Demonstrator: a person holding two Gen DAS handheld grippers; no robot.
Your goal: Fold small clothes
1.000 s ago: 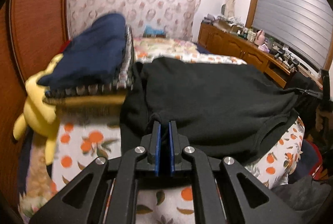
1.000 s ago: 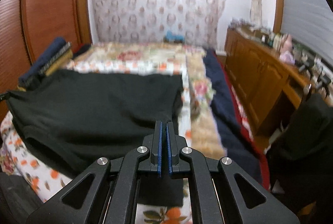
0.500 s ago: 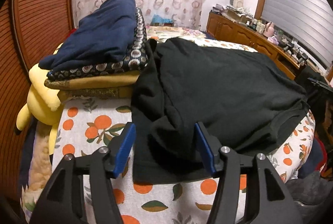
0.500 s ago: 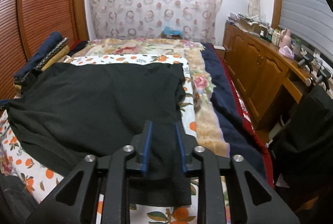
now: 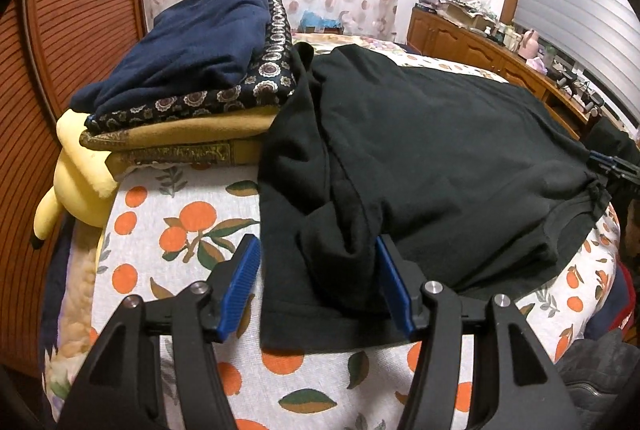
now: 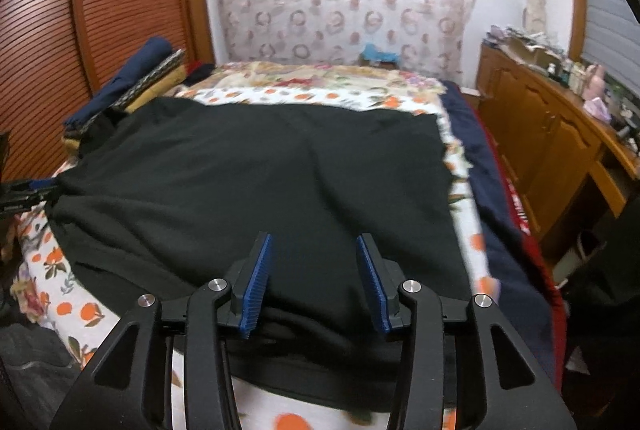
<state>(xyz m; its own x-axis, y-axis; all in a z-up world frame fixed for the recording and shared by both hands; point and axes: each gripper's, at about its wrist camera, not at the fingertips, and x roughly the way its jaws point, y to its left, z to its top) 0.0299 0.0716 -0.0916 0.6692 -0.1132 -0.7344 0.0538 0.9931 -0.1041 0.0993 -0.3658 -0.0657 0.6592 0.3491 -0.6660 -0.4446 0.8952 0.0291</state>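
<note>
Jaws apart on both: left gripper (image 5: 318,284) straddles a rumpled sleeve, right gripper (image 6: 316,278) has just been opening over the black shirt (image 6: 248,170) spread on the bedsheet (image 5: 180,230).

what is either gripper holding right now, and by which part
Nothing is held. The left gripper stands open around a bunched fold of the black shirt; the right gripper, whose jaws have just been opening, stands open over its near edge.
</note>
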